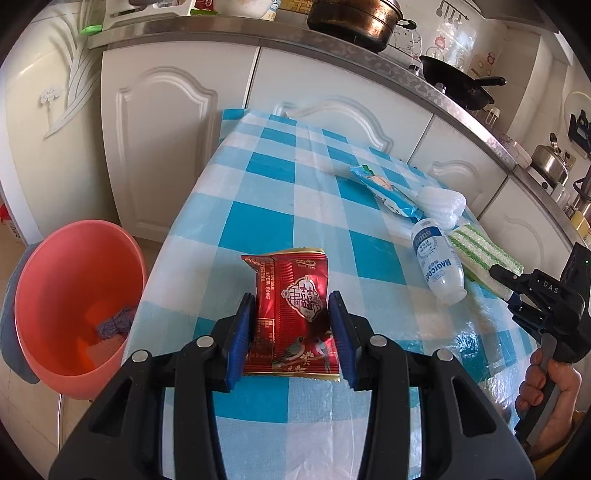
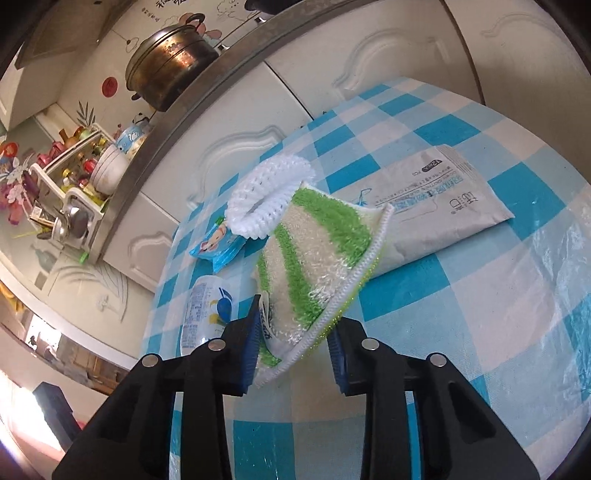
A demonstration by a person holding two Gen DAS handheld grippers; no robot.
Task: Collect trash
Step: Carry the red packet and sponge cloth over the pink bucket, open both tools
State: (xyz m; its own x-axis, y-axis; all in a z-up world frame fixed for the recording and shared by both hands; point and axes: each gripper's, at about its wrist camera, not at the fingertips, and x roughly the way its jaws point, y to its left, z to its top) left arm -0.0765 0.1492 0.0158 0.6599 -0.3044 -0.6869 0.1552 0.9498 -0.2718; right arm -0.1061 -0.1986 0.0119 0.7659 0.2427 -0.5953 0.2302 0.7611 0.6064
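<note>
My left gripper (image 1: 292,321) is shut on a red snack packet (image 1: 291,291), blue pads pressing its two sides, above the blue-checked table (image 1: 273,166). A pink basin (image 1: 70,280) stands lower at the left, beside the table's edge, with a few scraps inside. My right gripper (image 2: 295,339) is shut on the near end of a green-striped scrubbing cloth (image 2: 317,251), which curls up between the pads. In the left wrist view the right gripper (image 1: 506,282) sits at that cloth (image 1: 480,247), held by a hand (image 1: 546,387).
On the table lie a white bottle (image 1: 437,266) (image 2: 205,317), a blue wrapper (image 1: 384,192) (image 2: 218,247), a white foam net (image 1: 443,205) (image 2: 269,195) and a grey wipes pack (image 2: 443,199). White cabinets (image 1: 162,147) and a counter with pots (image 1: 354,18) stand behind.
</note>
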